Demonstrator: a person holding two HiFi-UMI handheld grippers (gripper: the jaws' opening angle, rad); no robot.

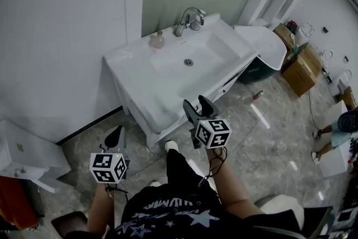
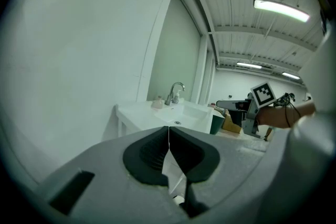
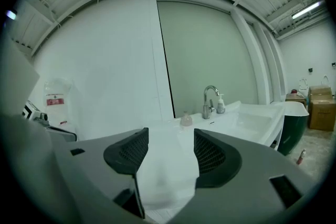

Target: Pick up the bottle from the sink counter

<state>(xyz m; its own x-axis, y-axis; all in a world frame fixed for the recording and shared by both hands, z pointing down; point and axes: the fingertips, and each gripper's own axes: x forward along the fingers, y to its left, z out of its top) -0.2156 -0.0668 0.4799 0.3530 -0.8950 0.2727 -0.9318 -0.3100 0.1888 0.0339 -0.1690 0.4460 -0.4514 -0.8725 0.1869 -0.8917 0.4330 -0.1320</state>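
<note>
A small beige bottle [image 1: 157,40] stands on the white sink counter [image 1: 140,84] at its back left, left of the chrome faucet [image 1: 189,19]. My right gripper [image 1: 196,102] is open and empty, held just before the counter's front edge, well short of the bottle. In the right gripper view the bottle [image 3: 186,119] shows ahead between the open gripper's [image 3: 170,136] jaws. My left gripper [image 1: 118,131] is shut on nothing, low and left of the counter. The left gripper view has the shut gripper [image 2: 168,129] below the distant bottle [image 2: 157,104].
A soap dispenser [image 3: 220,104] stands beside the faucet [image 3: 210,99]. A white wall runs behind and to the left of the counter. To the right are a white curved tub [image 1: 263,42] over a dark bin, and cardboard boxes [image 1: 302,67]. A white cabinet [image 1: 25,157] is at lower left.
</note>
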